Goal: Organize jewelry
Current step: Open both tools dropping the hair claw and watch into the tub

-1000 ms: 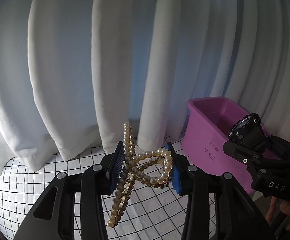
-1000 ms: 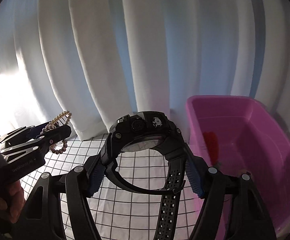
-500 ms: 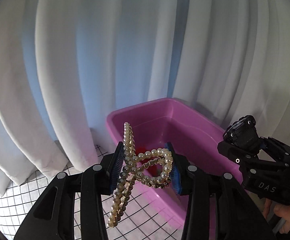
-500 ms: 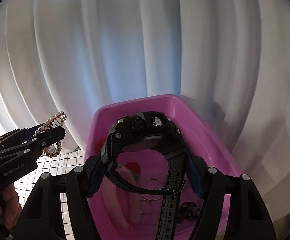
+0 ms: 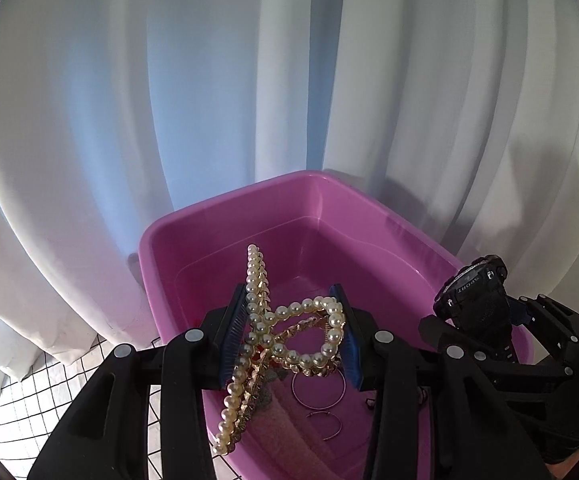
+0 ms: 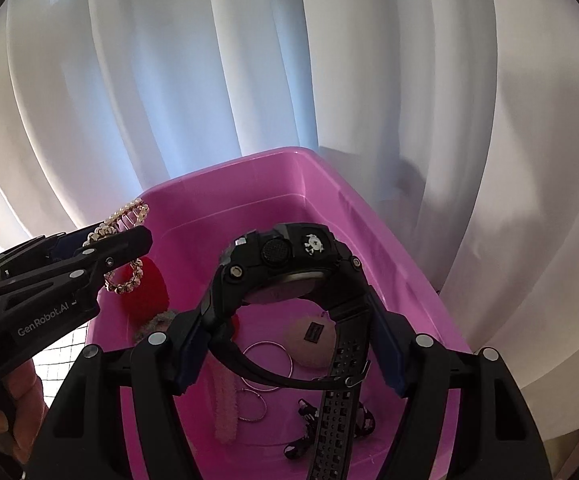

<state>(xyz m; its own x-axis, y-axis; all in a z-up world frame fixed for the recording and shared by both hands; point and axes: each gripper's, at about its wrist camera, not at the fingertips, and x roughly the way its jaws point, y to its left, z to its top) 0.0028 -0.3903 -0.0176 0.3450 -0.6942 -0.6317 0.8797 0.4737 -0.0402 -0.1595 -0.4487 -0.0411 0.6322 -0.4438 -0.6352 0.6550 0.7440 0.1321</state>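
Item: pearl hair claw (image 5: 285, 332) clamped in left gripper (image 5: 289, 336), black sport watch (image 6: 289, 276) clamped in right gripper (image 6: 289, 344), both poised above pink bin (image 6: 409, 264); recommended handling: lower before releasing, clear of hoops (image 6: 267, 364) beneath.

White pleated curtain (image 5: 209, 100) behind, black-gridded white tablecloth (image 5: 17, 412) (lower left corner)

Watch strap (image 6: 331, 420) runs off the bottom edge, hiding bin (image 6: 409, 264) contents
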